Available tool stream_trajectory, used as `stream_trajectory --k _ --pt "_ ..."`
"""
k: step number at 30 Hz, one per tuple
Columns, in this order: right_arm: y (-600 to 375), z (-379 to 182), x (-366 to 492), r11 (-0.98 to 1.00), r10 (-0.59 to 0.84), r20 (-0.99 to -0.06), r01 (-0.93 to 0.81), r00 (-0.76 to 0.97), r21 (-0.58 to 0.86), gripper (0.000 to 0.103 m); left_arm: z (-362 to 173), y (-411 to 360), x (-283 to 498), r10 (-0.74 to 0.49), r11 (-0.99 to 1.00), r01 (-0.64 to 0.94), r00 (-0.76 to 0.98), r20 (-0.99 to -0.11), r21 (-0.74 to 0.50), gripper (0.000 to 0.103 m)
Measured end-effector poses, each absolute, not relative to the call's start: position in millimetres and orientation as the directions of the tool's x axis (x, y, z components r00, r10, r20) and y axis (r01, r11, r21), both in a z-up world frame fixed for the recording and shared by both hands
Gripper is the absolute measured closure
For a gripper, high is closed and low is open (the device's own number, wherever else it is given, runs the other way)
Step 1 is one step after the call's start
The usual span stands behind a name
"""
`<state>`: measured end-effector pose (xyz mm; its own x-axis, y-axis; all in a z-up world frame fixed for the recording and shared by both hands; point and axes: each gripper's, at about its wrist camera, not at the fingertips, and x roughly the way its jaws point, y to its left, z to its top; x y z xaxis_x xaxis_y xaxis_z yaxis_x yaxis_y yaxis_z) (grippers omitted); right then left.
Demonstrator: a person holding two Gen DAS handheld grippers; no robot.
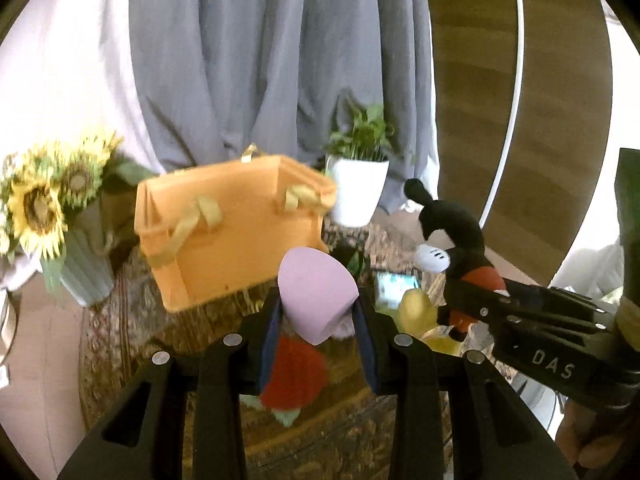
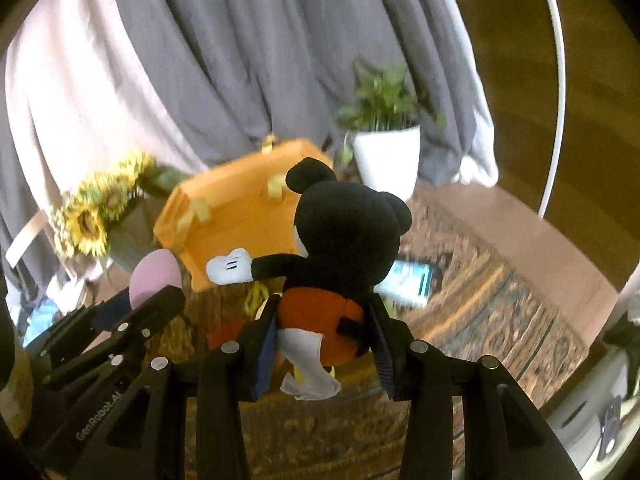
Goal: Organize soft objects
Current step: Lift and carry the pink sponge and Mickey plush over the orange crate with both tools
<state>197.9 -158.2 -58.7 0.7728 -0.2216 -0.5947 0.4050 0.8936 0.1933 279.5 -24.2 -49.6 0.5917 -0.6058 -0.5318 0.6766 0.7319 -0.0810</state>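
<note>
My left gripper (image 1: 318, 308) is shut on a pink soft foam piece (image 1: 316, 284), held up above the patterned surface. At the right of the same view my right gripper (image 1: 472, 300) is shut on a black mouse plush (image 1: 456, 224) with red shorts and white gloves. In the right wrist view the mouse plush (image 2: 348, 224) fills the middle, and the right gripper (image 2: 324, 312) pinches its red shorts. The left gripper (image 2: 148, 300) with the pink piece (image 2: 154, 276) is at the lower left. An orange fabric bin (image 1: 240, 232) (image 2: 240, 216) with yellow handles stands behind both, its mouth facing me.
A red plush (image 1: 294, 372) with green leaves and a yellow plush (image 1: 416, 310) lie on the patterned surface (image 2: 500, 300) below the grippers. Sunflowers in a ribbed vase (image 1: 48, 200) stand left of the bin, a white potted plant (image 1: 358, 192) stands to its right, and a small screen (image 1: 394, 286) lies nearby. Grey curtains hang behind.
</note>
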Motion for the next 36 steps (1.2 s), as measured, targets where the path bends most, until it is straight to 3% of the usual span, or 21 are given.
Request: stream_trajectory --k 12,28,36 --pt "-164 -28 210 0.910 -0.219 -0.507 0.362 0.834 0.203 0.060 -24 -25 286 -0.591 0.767 0.638 0.656 -0.469 -0.074 0.068" --pt "-174 -16 284 0.975 0.035 -0.470 0.073 0.882 0.210 0.060 1 -21 303 -0.352 0.924 0.381 0.849 -0.395 -0.005 0.068" --pt "-192 -9 333 0.976 0.089 -0.461 0.014 0.883 0.216 0.060 12 -42 346 -0.281 0.950 0.313 0.882 -0.379 0.022 0.068"
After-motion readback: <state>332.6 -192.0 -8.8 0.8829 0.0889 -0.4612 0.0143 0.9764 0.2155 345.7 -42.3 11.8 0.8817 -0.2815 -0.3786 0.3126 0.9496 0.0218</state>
